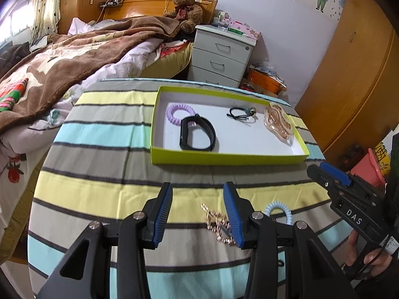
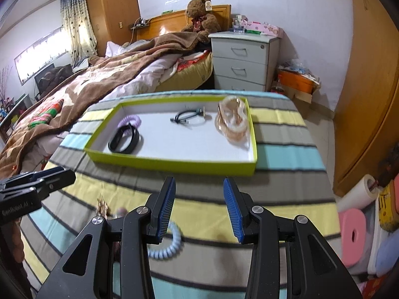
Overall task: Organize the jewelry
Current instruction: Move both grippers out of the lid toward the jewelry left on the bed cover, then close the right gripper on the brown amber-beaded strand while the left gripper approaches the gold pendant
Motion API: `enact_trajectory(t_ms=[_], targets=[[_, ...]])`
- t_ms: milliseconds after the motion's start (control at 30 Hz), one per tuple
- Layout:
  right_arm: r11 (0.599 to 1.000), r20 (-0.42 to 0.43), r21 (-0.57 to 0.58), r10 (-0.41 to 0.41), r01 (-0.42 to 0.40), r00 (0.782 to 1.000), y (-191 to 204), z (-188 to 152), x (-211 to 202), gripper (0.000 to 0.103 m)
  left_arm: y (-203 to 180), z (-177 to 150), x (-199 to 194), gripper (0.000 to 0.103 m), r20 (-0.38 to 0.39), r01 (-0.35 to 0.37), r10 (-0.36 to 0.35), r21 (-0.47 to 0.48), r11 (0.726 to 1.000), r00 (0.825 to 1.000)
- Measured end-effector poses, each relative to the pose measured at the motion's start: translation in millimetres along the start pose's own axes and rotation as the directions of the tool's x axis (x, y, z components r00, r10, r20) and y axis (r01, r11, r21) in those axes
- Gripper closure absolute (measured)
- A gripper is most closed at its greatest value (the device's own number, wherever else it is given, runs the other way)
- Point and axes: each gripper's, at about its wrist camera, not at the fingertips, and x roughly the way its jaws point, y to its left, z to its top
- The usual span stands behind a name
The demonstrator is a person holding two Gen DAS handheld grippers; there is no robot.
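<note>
- Far left: bed (image 1: 74, 57) heaped with a brown blanket, close against the left edge of the striped desk (image 1: 104, 154).
- Left half of desk: bare striped cloth, open room between the left edge and the tray.
- Left hand-held gripper (image 1: 198, 214): blue pads apart, nothing clamped, tilted down over the near desk; gold chain jewelry (image 1: 219, 224) on the cloth just inside its right pad, partly hidden by it.
- Pale blue coil band (image 2: 167, 244) on the cloth right of the chain, partly covered by gripper fingers in both views.
- Lime-green tray (image 1: 224, 160) at the far middle of the desk, white floor inside, with, left to right: lilac coil band (image 1: 174, 112), black wristband (image 1: 197, 137) overlapping it, black hair tie with beads (image 1: 240, 114), clear pouch of rose-gold chains (image 1: 278, 122) against the right wall.
- Right hand-held gripper (image 2: 199, 206): pads apart, empty, over the near desk in front of the tray.
- Right: desk edge, then a narrow floor gap, wooden wardrobe (image 1: 349, 74) and blurred clutter cut off by the frame.
</note>
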Motion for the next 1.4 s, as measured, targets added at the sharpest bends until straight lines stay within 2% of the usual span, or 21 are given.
enact_trajectory(t_ms=[133,433,600,667,900,1033,1167,1200,1267,1400], targets=[[1.0,-0.017,0.018,0.01,-0.01,1.0,-3,-14,-3,0.062,4,-9,-1,0.059,-0.01,0.007,-0.007,-0.01,1.0,1.0],[0.985,-0.039,0.01,0.173,-0.173,0.984,22,-38,-17,0.062,15,-21,-2,0.058,-0.017,0.008,-0.009,-0.032,0.999,1.0],[0.977,-0.062,-0.02,0.209,-0.211,0.976,41,-50,-17,0.062,24,-26,-5,0.055,-0.017,0.013,-0.014,-0.048,0.999,1.0],[0.976,-0.076,-0.035,0.213,-0.216,0.974,50,-54,-14,0.062,27,-27,-6,0.05,-0.012,0.017,-0.017,-0.048,0.999,1.0],[0.973,-0.1,-0.052,0.22,-0.226,0.97,65,-57,-3,0.062,38,-32,-7,0.048,-0.019,0.027,-0.028,-0.077,0.997,0.999],[0.973,-0.113,-0.053,0.216,-0.223,0.97,69,-56,3,0.062,40,-37,-5,0.044,-0.037,0.022,-0.025,-0.07,0.997,0.999],[0.98,-0.116,-0.044,0.19,-0.196,0.975,69,-56,9,0.062,43,-39,-3,0.042,-0.046,0.023,-0.026,-0.074,0.997,0.999],[0.981,-0.112,-0.043,0.186,-0.191,0.976,68,-57,9,0.063,44,-40,-3,0.042,-0.049,0.021,-0.025,-0.074,0.997,0.998],[0.983,-0.107,-0.049,0.169,-0.175,0.98,68,-57,8,0.079,44,-41,-2,0.041,-0.055,0.019,-0.023,-0.074,0.997,0.998],[0.984,-0.1,-0.052,0.167,-0.172,0.981,68,-58,7,0.086,44,-43,1,0.041,-0.073,0.022,-0.027,-0.075,0.997,0.997]])
